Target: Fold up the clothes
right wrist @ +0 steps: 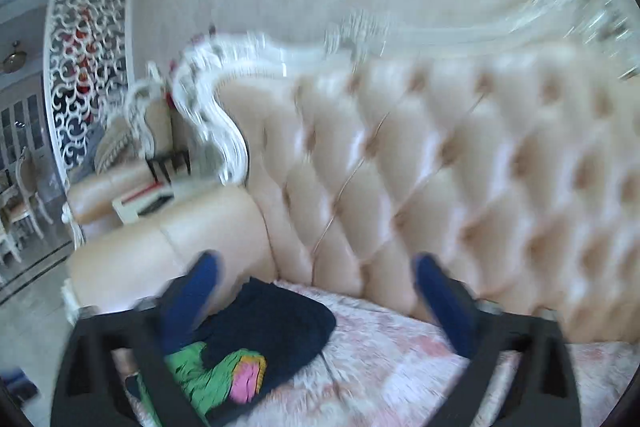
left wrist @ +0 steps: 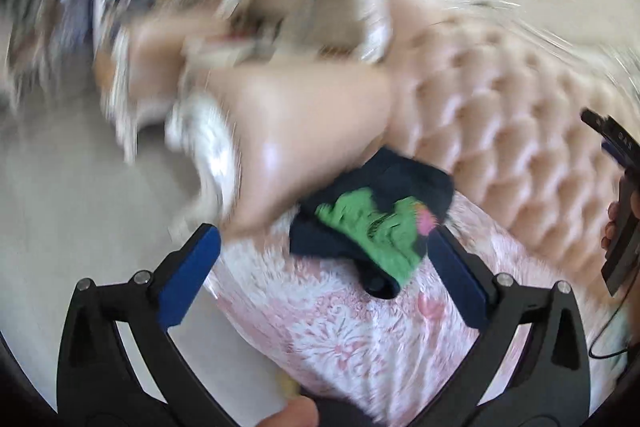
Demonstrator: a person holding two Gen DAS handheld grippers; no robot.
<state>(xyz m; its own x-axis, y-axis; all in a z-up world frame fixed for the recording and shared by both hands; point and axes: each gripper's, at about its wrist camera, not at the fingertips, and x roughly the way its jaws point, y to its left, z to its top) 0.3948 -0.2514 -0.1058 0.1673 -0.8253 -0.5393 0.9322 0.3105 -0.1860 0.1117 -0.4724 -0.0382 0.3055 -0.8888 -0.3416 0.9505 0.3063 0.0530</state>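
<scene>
A folded dark navy garment [left wrist: 384, 183] with a green and pink print lies on the pink-and-white patterned seat cover [left wrist: 340, 331] of a sofa, in the corner by the armrest [left wrist: 304, 115]. My left gripper [left wrist: 322, 233] hovers over it, blue pads wide apart and nothing between them. In the right wrist view the same garment [right wrist: 280, 319] lies low and left on the seat cover [right wrist: 400, 355]. My right gripper [right wrist: 316, 261] is open above it and holds nothing; its left finger partly hides the print. Both views are blurred.
The tufted cream sofa back [right wrist: 440, 167] rises behind the seat, with a padded armrest [right wrist: 180, 251] to the left. Pale floor [left wrist: 60, 207] lies beyond the armrest. A white lattice screen [right wrist: 88, 67], a chair [right wrist: 24, 195] and another seat [right wrist: 132, 187] stand at the left. A hand holding a black device [left wrist: 620, 211] shows at the right edge.
</scene>
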